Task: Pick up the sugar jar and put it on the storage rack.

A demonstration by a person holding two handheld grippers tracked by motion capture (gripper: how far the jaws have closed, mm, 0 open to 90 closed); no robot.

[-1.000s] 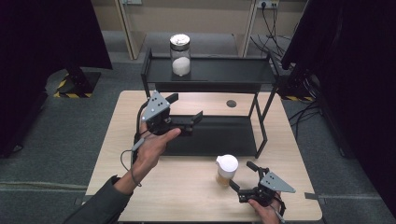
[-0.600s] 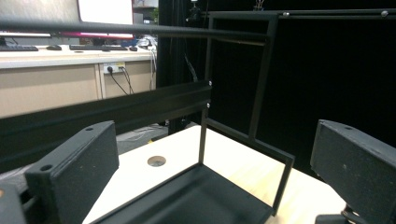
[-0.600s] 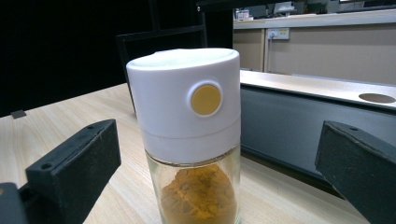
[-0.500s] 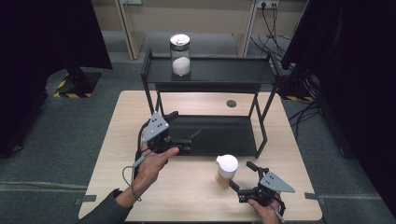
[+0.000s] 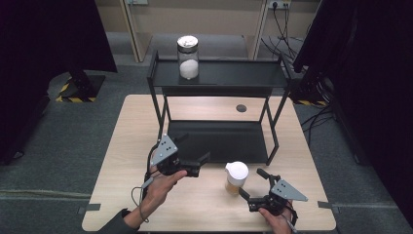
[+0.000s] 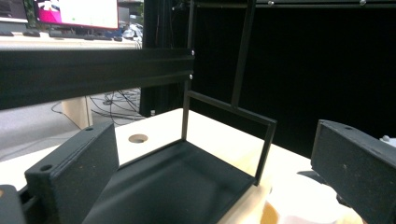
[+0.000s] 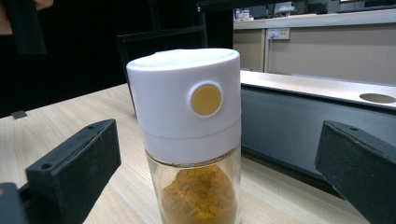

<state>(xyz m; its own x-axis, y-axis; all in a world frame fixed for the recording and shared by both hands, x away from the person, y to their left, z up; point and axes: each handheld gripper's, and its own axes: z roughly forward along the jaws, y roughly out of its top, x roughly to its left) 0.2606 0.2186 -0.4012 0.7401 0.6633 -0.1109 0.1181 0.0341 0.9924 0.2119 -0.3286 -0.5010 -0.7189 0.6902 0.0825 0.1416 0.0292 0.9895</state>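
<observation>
A glass spice jar (image 5: 236, 178) with a white lid and orange powder stands on the wooden table (image 5: 122, 146), just in front of the black rack (image 5: 219, 78). My right gripper (image 5: 253, 183) is open close to the jar's right side, near the table's front edge. In the right gripper view the jar (image 7: 191, 135) stands upright between and just beyond the wide-apart jaws, which do not touch it. My left gripper (image 5: 194, 149) is open and empty, left of the jar and level with the front of the rack's lower tray (image 6: 177, 186). The jar's lid (image 6: 303, 207) shows low in the left gripper view.
A taller glass jar (image 5: 188, 57) with a metal lid and white powder stands on the rack's top shelf, left of centre. A round hole (image 5: 241, 108) is in the tabletop behind the rack. Dark curtains and floor cables surround the table.
My left gripper has drawn back toward the person, from over the lower tray's left front to the table in front of the rack. The right gripper and spice jar have not moved.
</observation>
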